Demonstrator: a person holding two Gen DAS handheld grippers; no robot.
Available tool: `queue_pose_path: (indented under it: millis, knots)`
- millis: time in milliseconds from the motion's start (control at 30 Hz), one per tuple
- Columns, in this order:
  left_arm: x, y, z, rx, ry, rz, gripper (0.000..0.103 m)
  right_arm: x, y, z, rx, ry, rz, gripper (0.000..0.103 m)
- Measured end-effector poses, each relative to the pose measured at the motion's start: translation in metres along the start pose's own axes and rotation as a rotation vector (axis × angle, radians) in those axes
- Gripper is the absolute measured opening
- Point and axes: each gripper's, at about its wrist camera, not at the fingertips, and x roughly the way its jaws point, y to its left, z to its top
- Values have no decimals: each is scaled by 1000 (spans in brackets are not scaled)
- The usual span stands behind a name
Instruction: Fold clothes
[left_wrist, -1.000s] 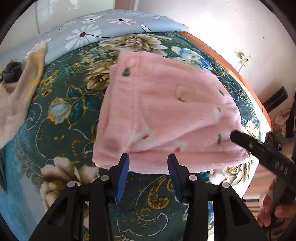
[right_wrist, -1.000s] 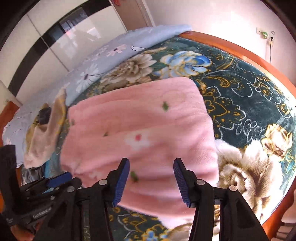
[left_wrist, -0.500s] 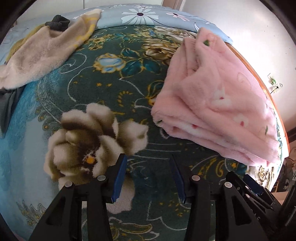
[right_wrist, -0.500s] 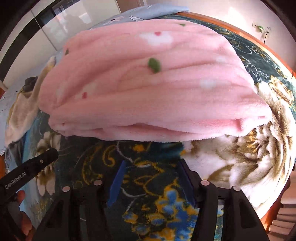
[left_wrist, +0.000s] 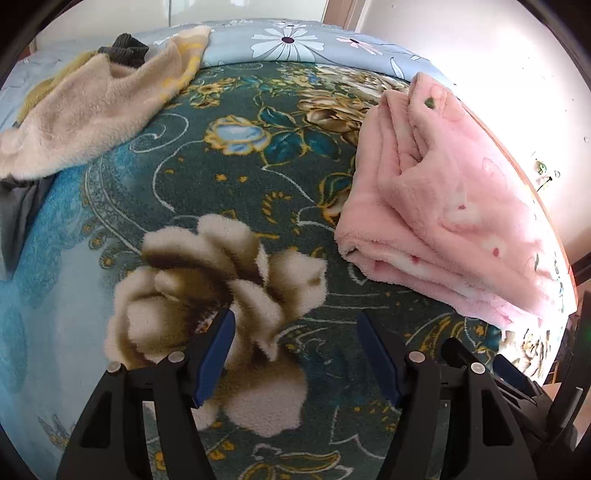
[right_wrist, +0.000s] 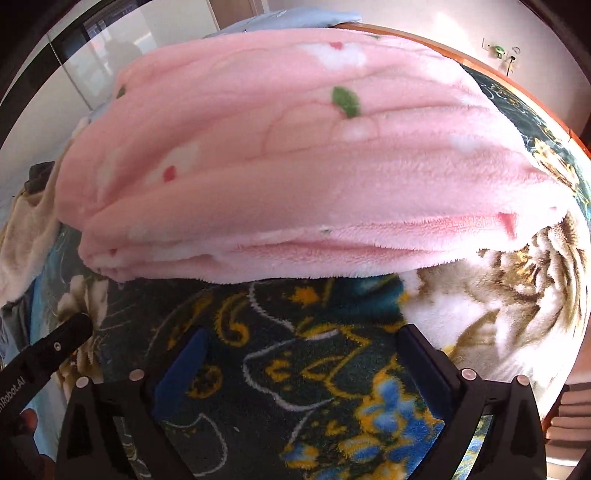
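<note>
Pink fleece garment (right_wrist: 295, 147) lay folded on the bed (left_wrist: 258, 192), filling the upper frame; both the left tool (left_wrist: 295, 350) and right tool (right_wrist: 301, 373) were spreading, empty, apparently to release it.

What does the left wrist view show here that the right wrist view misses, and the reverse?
Left wrist only: the whole beige fleece garment with a dark cloth on it, and a daisy-print sheet. Right wrist only: a wall socket and the pink bundle's layered front edge close up. Both: the folded pink fleece, the floral blanket, and an empty, opening claw.
</note>
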Motion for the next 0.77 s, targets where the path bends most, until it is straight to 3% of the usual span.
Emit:
queue_pose_path:
  millis: [100,233,500,700,767]
  knots:
    - [-3,3,3,-27,3,-5,70,2,11,-2,-36,2,-59,103]
    - [-8,11,5,-60,-14,-21,83,2,12,0,-7,21,-66,103]
    - [-7,14,0,-14,-8,-1,83,0,16,3,8,46,-67,103]
    - [-16,11,-9,39,-35,-50,83,-4,23,1,-5,39,-87,103]
    - [-16,8,-11,64,-16,-98,83,-4,25,1,-5,42,-91,103]
